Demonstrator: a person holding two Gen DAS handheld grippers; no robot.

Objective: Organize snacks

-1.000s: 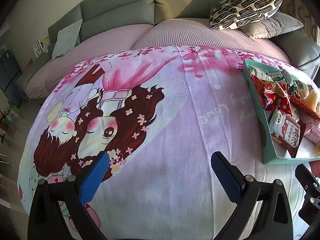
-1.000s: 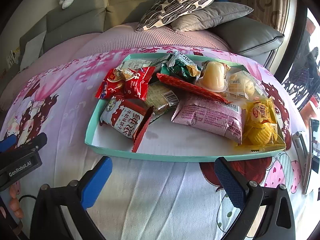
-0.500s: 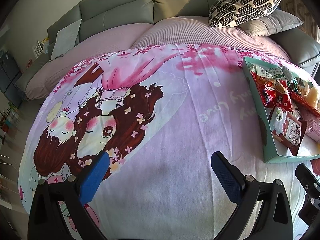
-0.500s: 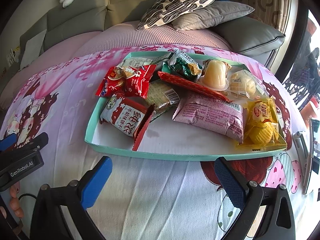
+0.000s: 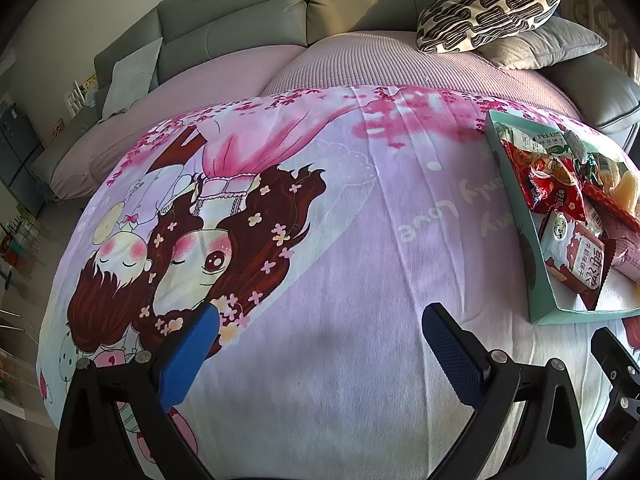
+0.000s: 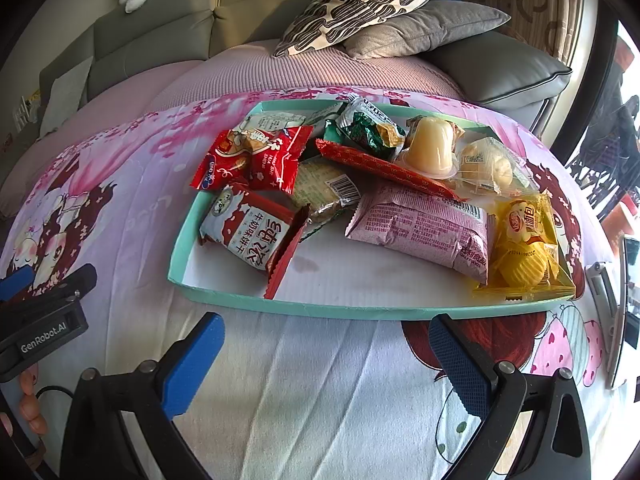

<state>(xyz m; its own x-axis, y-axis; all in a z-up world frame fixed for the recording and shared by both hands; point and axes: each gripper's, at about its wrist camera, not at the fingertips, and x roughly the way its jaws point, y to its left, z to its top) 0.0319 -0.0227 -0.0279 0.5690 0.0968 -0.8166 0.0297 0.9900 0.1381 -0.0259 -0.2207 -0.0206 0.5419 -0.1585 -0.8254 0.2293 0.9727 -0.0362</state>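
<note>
Sitting in a shallow teal tray (image 6: 288,309) on a pink cartoon blanket (image 5: 320,240), the snacks are all piled toward its back and right. At the front left there's a red and white milk biscuit pack (image 6: 248,232), with a red cracker bag (image 6: 256,160) behind it. A pink wrapped pack (image 6: 420,228) lies in the middle, a yellow chip bag (image 6: 524,248) is on the right, and a jelly cup (image 6: 432,148) sits near the back. The right gripper (image 6: 324,364) hovers just in front of the tray's near edge, jaws spread wide with nothing between them. The left gripper (image 5: 320,352) is off to the tray's left over bare blanket, also wide apart and holding nothing. Two cushions (image 6: 380,12) lean on the grey sofa (image 5: 240,24) behind.
</note>
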